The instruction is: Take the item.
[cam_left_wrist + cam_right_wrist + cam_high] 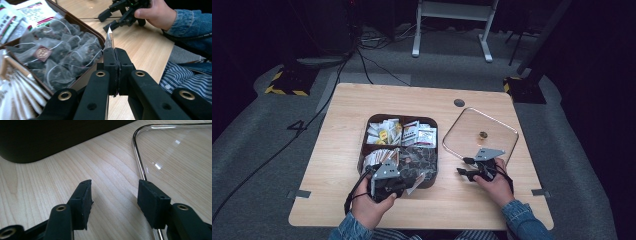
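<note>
So the left gripper (113,53) has its jaws pinched tight on a thin sachet (109,40), which pokes up just past the tips, over the near right corner of the brown box (363,142). That box is split into compartments: mesh tea bags (62,52) near the gripper, paper sticks (20,92) beside them, printed packets (418,134) at the back. Over on the right, the right gripper (113,195) sits wide open, holding nothing, one jaw by the rim of the clear glass lid (175,152) lying flat on the table (337,170).
</note>
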{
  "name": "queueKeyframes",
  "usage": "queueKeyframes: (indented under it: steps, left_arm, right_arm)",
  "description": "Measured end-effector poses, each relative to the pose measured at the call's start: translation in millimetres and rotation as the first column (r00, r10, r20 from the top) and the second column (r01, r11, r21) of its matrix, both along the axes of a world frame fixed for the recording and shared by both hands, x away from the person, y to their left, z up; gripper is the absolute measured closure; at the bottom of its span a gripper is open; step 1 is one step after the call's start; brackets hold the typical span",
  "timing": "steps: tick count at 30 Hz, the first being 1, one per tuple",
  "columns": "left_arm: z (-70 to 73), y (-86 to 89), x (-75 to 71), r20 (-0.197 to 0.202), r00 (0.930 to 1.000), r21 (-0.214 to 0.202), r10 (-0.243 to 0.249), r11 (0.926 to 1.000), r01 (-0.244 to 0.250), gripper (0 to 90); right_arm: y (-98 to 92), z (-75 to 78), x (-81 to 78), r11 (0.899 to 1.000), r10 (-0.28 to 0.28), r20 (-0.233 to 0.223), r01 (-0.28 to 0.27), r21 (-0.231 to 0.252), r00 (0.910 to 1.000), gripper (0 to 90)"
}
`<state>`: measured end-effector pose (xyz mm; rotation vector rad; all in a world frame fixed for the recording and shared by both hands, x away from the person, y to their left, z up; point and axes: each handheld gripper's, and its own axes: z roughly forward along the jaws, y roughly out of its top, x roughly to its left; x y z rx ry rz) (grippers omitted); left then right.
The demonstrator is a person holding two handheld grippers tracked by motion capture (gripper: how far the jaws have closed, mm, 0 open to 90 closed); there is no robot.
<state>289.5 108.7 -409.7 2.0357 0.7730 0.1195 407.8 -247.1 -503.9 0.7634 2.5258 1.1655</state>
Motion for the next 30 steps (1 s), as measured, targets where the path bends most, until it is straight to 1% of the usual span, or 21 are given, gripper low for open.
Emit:
queueKeyframes:
  steps: [2,5,9,15,24,25,27,30]
  left_arm:
    - [-0.8,-2.9,-0.7,-0.002,0.9999,-0.001,-0.013,0.9999,0.013,88.7]
    - [-4.6,-8.9,-1.5,-0.002,0.9985,0.006,-0.054,0.9985,0.054,88.7]
    - [-11.6,-16.3,-1.6,-0.020,0.9966,0.015,-0.080,0.9966,0.081,88.7]
    - [-21.7,-26.3,-1.6,-0.043,0.9916,0.040,-0.122,0.9915,0.123,88.7]
    - [-35.3,-35.4,0.4,-0.067,0.9885,0.091,-0.136,0.9857,0.142,88.6]
    - [-36.2,-35.8,0.8,-0.065,0.9887,0.098,-0.136,0.9851,0.141,88.5]
    - [-38.1,-36.5,1.3,-0.072,0.9878,0.105,-0.138,0.9839,0.145,88.5]
    - [-41.0,-38.7,1.4,-0.072,0.9878,0.113,-0.138,0.9829,0.146,88.5]
  right_arm:
    - [0.0,0.0,0.0,1.000,0.000,0.000,0.000,0.000,1.0000,45.7]
    - [0.0,0.0,-0.1,1.000,0.000,0.001,0.000,-0.001,1.0000,45.7]
    - [0.2,0.1,-0.5,1.000,0.001,-0.003,-0.001,-0.001,1.0000,45.2]
    - [0.2,0.0,-0.4,1.000,0.003,-0.001,-0.003,0.000,1.0000,45.0]
    - [0.3,0.1,-0.5,1.000,0.003,0.000,-0.003,0.000,1.0000,44.9]
    - [0.3,0.1,-0.5,1.000,0.003,-0.001,-0.003,0.000,1.0000,44.9]
    - [0.3,0.1,-0.5,1.000,0.003,0.000,-0.003,0.000,1.0000,44.9]
    - [0.3,0.1,-0.5,1.000,0.003,0.000,-0.003,0.000,1.0000,44.8]
